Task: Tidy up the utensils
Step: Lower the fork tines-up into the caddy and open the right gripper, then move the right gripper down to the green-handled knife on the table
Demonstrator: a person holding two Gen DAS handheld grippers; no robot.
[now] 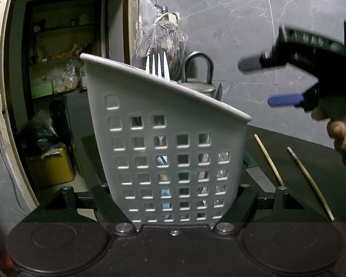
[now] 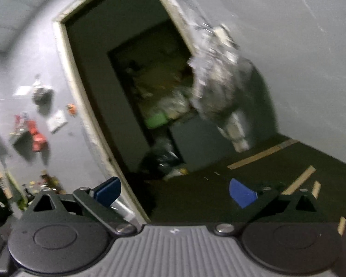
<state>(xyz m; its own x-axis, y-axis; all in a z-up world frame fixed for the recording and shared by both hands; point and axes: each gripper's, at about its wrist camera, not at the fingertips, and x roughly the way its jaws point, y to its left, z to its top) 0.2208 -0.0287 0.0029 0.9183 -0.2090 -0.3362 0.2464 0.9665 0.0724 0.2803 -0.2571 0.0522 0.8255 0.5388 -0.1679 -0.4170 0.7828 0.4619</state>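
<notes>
A white perforated utensil holder [image 1: 170,138] fills the left wrist view, standing on the dark counter [image 1: 316,161]. My left gripper [image 1: 173,198] is shut on its base, one jaw at each side. A fork [image 1: 157,65] stands in the holder, tines up above the rim. My right gripper [image 1: 263,82] shows at upper right, open and empty, above and to the right of the holder. In the right wrist view the right gripper [image 2: 175,192] is open with blue pads [image 2: 241,192] and nothing between them. Two wooden chopsticks [image 1: 268,160] and a knife blade [image 1: 260,179] lie on the counter to the right.
A metal kettle [image 1: 199,82] stands behind the holder. A clear plastic bag [image 1: 160,38] hangs on the marble wall. A doorway [image 1: 57,80] to a cluttered storeroom opens at the left. The right wrist view is motion-blurred.
</notes>
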